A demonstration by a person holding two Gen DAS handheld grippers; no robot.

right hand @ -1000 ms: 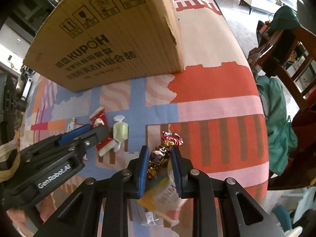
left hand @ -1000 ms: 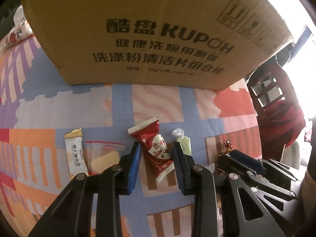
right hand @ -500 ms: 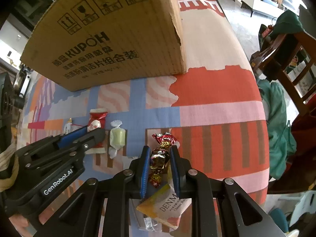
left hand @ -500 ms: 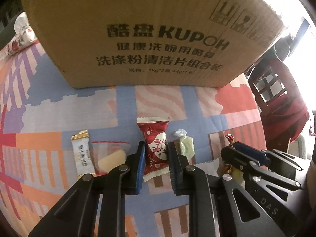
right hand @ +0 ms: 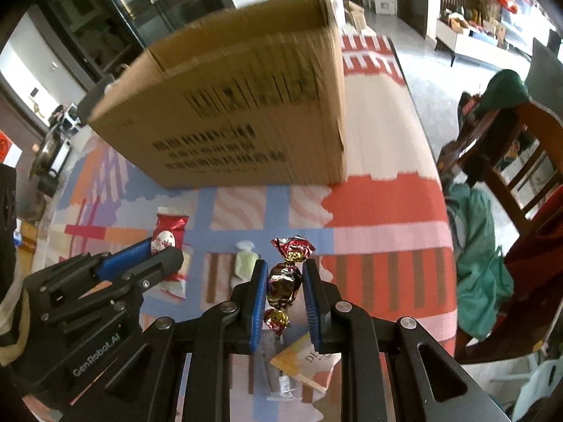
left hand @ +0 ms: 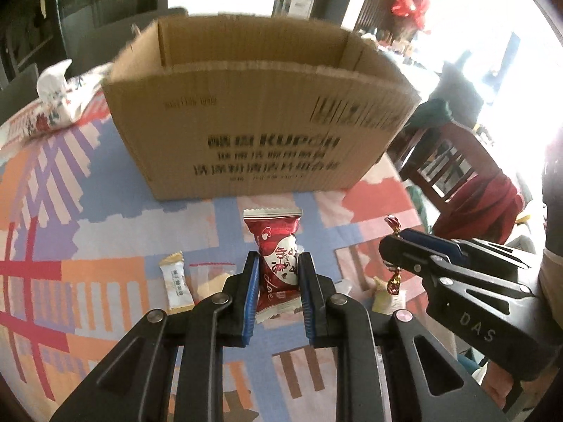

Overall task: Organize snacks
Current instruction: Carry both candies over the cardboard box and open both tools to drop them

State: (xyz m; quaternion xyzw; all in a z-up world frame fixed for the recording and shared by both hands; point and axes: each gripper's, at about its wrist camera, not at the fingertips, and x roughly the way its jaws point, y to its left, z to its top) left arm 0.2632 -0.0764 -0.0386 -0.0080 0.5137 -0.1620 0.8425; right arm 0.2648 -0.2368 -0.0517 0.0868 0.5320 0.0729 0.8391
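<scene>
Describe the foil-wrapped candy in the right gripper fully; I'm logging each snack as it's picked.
The foil-wrapped candy is a rounded piece in crinkled, shiny gold-and-red foil, twisted at both ends: a red flared twist above, a smaller one below. It stands roughly upright, clamped at its middle between the blue-padded jaws of the right gripper, apparently lifted above the tablecloth.

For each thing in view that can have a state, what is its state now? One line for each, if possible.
Cardboard box: open at the top, standing on the tablecloth.
Left gripper: shut on the red snack packet.
Right gripper: shut on the foil-wrapped candy.
Green candy: lying on the cloth, wrapped.
White bar packet: lying flat, sealed.
Clear pouch: lying flat beside the white bar packet.
</scene>
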